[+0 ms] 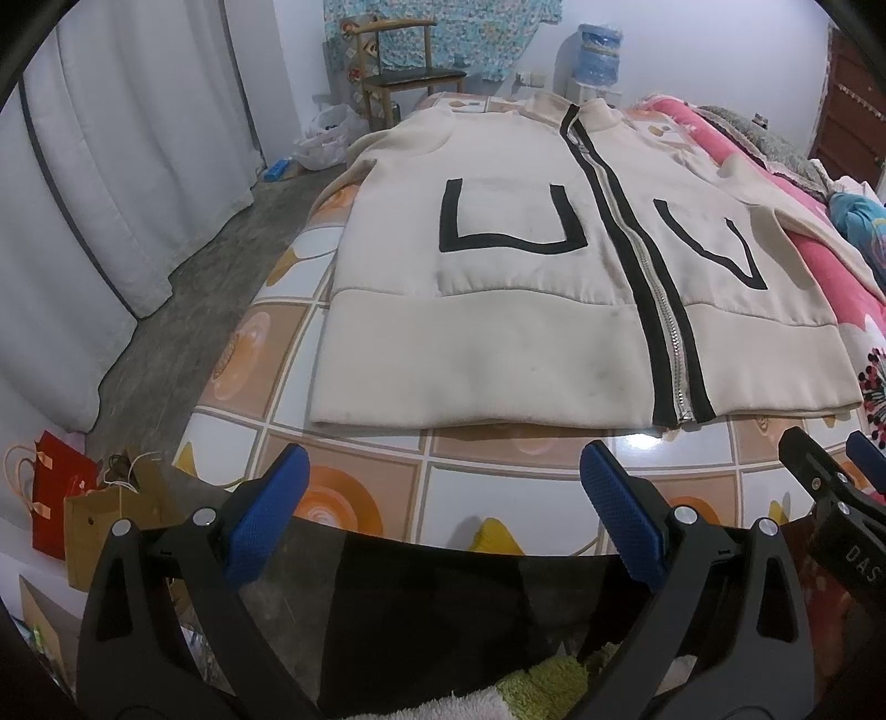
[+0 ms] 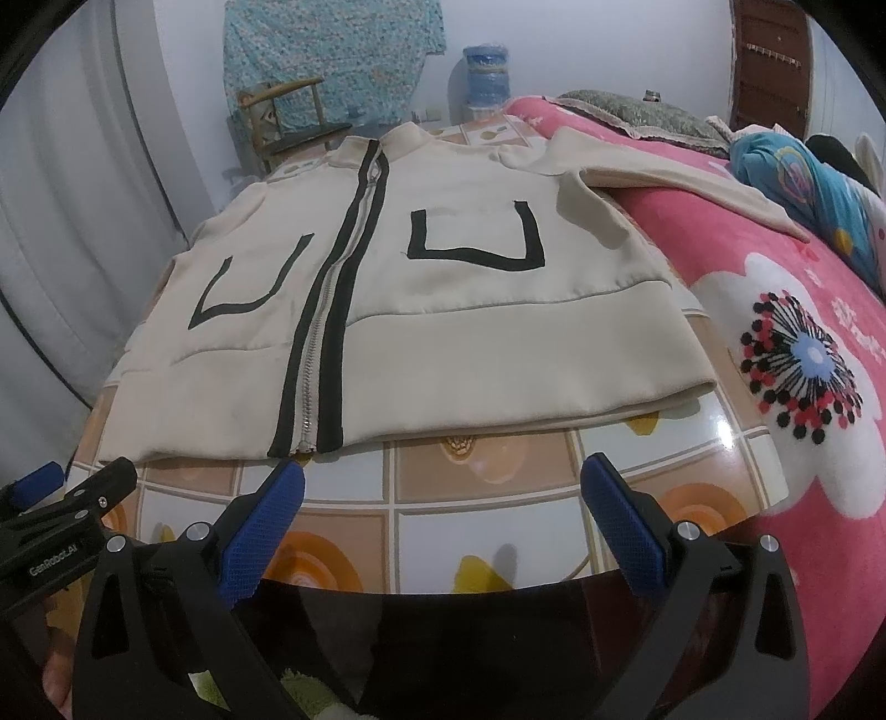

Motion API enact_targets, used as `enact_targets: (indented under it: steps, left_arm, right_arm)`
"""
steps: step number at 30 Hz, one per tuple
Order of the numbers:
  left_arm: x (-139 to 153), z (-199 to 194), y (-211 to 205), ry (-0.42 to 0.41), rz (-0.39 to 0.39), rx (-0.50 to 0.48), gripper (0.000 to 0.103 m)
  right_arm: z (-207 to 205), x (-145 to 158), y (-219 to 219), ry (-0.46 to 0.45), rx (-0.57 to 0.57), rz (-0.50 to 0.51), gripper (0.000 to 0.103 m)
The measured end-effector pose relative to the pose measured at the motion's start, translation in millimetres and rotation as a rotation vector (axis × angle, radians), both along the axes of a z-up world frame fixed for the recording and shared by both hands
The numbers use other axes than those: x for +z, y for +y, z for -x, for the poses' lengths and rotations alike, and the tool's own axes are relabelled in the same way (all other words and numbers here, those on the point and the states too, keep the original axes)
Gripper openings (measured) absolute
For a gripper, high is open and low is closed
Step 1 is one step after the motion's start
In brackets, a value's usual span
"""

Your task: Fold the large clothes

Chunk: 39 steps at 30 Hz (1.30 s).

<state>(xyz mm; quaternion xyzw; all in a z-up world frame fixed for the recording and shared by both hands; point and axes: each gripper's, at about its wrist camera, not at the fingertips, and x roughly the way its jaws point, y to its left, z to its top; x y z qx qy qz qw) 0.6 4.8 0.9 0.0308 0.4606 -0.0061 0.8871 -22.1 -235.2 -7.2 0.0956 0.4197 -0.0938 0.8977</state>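
A big cream jacket [image 1: 498, 266] lies flat on the table [image 1: 343, 459], front side up and zipped shut. Its bottom edge is near us and its collar is at the far end. The table has a shiny cloth with orange and white squares. One sleeve [image 2: 681, 177] flops off to the right onto a pink blanket [image 2: 775, 310]. The other sleeve hangs off the far left edge, and most of it is hidden.

The left gripper [image 1: 443, 498] hovers over the near edge of the table with its blue pads wide apart and nothing between them. The right gripper [image 2: 443, 498] does the same just beside it, also wide apart and holding nothing. Neither one touches the jacket.

The jacket looks thick and soft, so I think it will bend easily but feel a bit heavy and floppy when lifted. The zipper [image 1: 659, 310] down the middle is metal and stiffer, so folding across it may be harder. The shiny cloth may let the jacket slide. A good place to pinch looks like the thick bottom band at its two near corners, or the sleeve on the right.

Some paper bags [image 1: 77, 509] sit on the floor at the near left; what is in them cannot be seen. A blue water bottle [image 1: 601, 47] stands far back. A plastic bag [image 1: 326, 138] lies on the floor, and I cannot tell what is in it.
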Motion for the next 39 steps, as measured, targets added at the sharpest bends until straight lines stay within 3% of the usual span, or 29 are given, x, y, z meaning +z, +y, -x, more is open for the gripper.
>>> enact_targets:
  steps: [39]
  left_arm:
    - [3.3,0.3,-0.9,-0.009,-0.001,-0.005,0.095]
  right_arm:
    - [2.8,2.1,-3.7,-0.005,-0.006,-0.011,0.097]
